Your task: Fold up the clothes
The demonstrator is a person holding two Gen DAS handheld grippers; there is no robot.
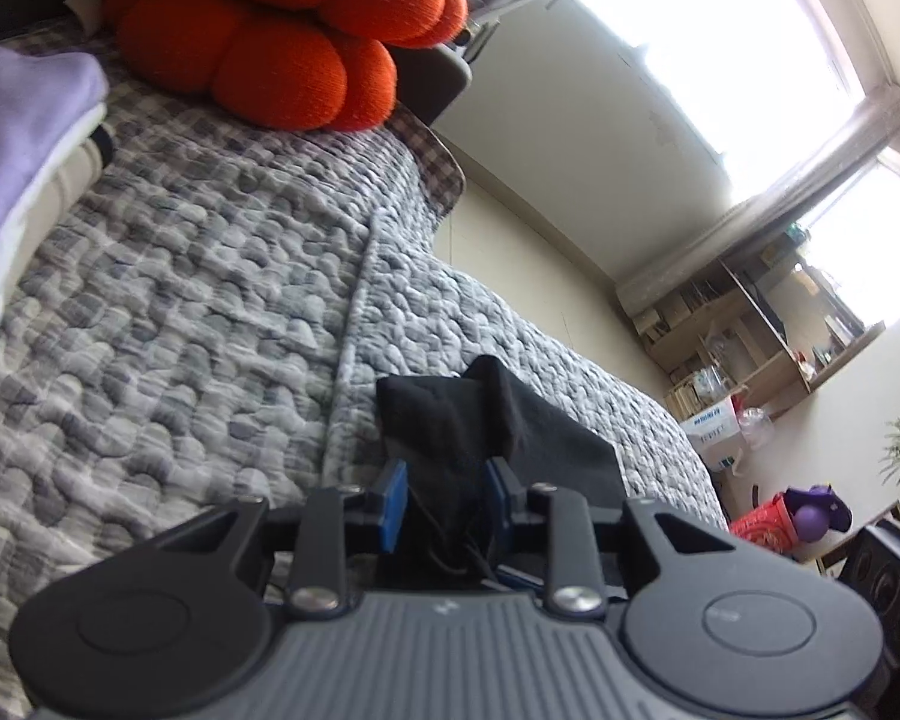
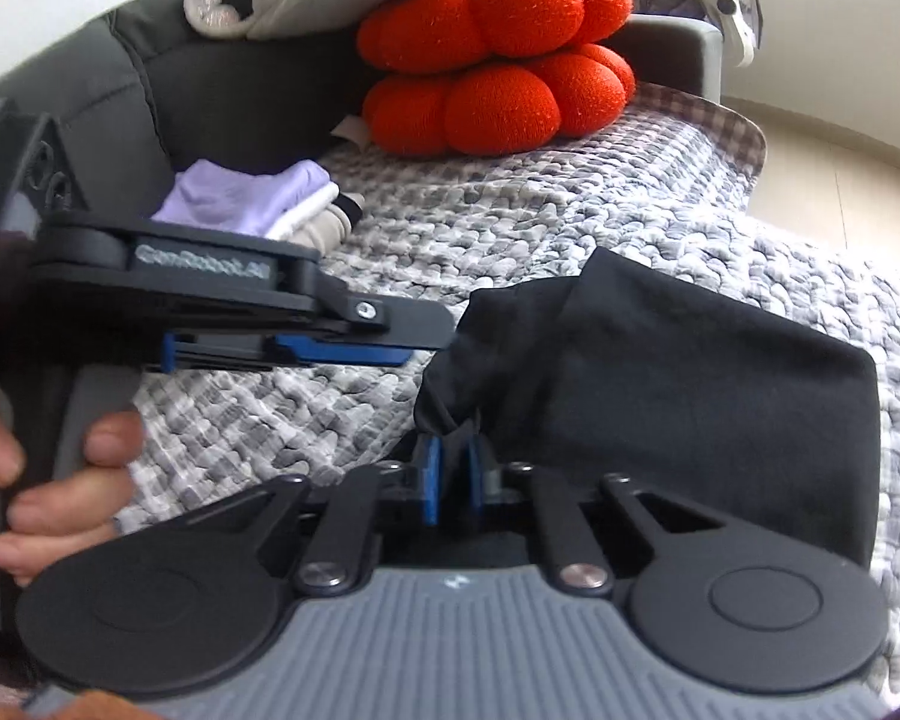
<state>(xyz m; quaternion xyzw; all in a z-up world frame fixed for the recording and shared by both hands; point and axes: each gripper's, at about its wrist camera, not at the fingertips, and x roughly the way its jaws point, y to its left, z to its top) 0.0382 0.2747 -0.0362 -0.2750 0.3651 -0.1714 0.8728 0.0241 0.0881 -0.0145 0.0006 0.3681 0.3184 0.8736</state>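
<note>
- Left claw (image 1: 447, 507), seen from its own camera, has its blue pads part-way apart with a black garment (image 1: 498, 438) bunched between them; the cloth fills the gap and both pads press on it, so I read this as a pinch on a thick fold.
- Beyond it, that black garment rises off the grey quilted cover (image 1: 198, 276) of the bed, near the cover's edge on the window side (the far end of the cloth is hidden behind the bunch).
- At the head of the cover sit orange cushions (image 1: 282, 30), and by the left edge a pile of folded clothes (image 1: 24, 138), lilac on top of white.
- Right claw (image 2: 450, 477), in its own camera, has its pads drawn nearly together on a thin twisted corner of the same black garment (image 2: 660, 372), which spreads out to the right over the quilted cover (image 2: 510, 210).
- The left claw (image 2: 390, 342) shows here too, side-on, its tips at the garment's near corner, with a person's hand (image 2: 54, 492) gripping its handle.
- The folded clothes (image 2: 258, 204) lie toward the back edge of the cover, below the orange cushions (image 2: 498, 60).
- As I judge it, several pieces are done and stacked. This dark one is only gathered at two corners: it remains to be spread flat, folded and added to the pile.
</note>
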